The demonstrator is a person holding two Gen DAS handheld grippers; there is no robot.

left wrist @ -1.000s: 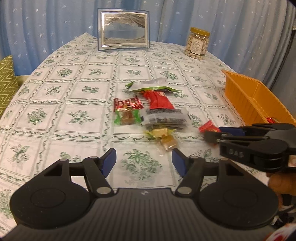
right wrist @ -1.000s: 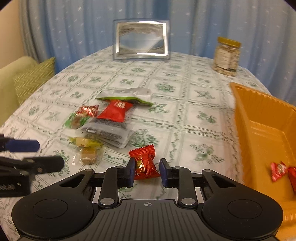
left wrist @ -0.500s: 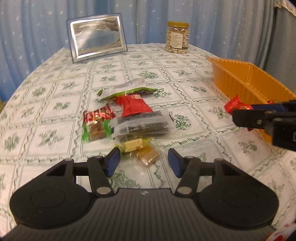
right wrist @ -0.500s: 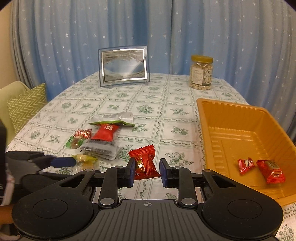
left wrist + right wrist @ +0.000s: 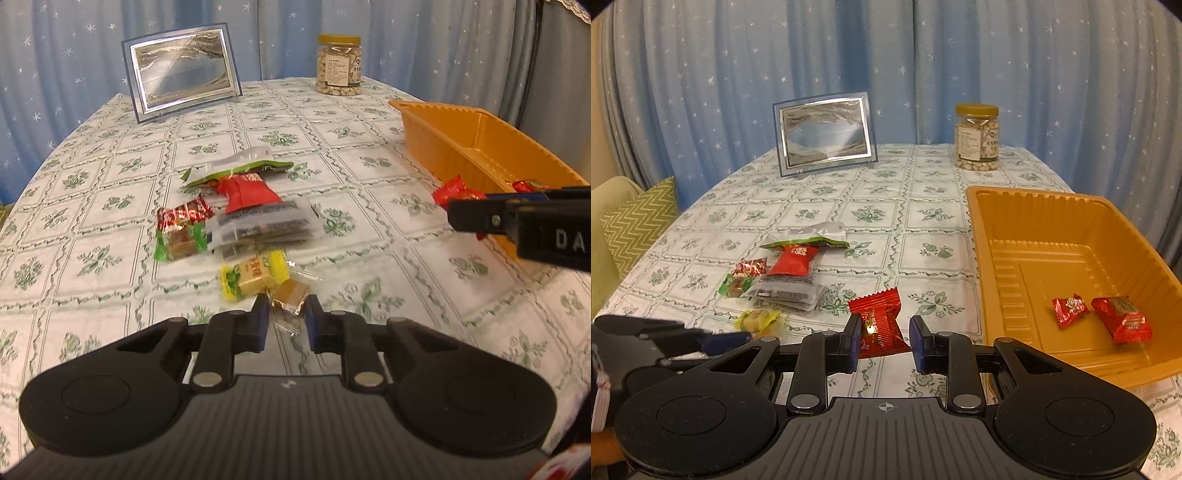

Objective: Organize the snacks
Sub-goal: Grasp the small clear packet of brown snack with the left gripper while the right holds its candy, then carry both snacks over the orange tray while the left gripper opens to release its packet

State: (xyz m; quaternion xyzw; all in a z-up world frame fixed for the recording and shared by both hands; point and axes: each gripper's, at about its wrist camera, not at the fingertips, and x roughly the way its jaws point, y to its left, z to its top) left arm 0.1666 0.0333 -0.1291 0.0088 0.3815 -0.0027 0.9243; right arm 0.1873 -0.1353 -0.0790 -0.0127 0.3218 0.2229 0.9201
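Note:
My left gripper (image 5: 286, 314) is low over the tablecloth, its jaws closing on a brown candy in a clear wrapper (image 5: 291, 293), and the pads touch it. A yellow candy (image 5: 255, 275) lies just beyond it, at the near edge of the snack pile (image 5: 258, 221). My right gripper (image 5: 884, 338) is shut on a red snack packet (image 5: 879, 321), held above the table just left of the orange tray (image 5: 1071, 229). Two red candies (image 5: 1069, 310) (image 5: 1123, 319) lie in the tray. In the left wrist view the right gripper (image 5: 452, 214) juts in from the right with the red packet (image 5: 456, 192).
A framed picture (image 5: 181, 70) and a jar of nuts (image 5: 339, 64) stand at the table's far side before a blue curtain. A green zigzag cushion (image 5: 639, 229) sits off the left edge. My left gripper (image 5: 735, 338) shows at the right wrist view's lower left.
My left gripper moved forward to the brown candy and its jaws closed from wide apart onto it. My right gripper rose with the red packet, near the tray.

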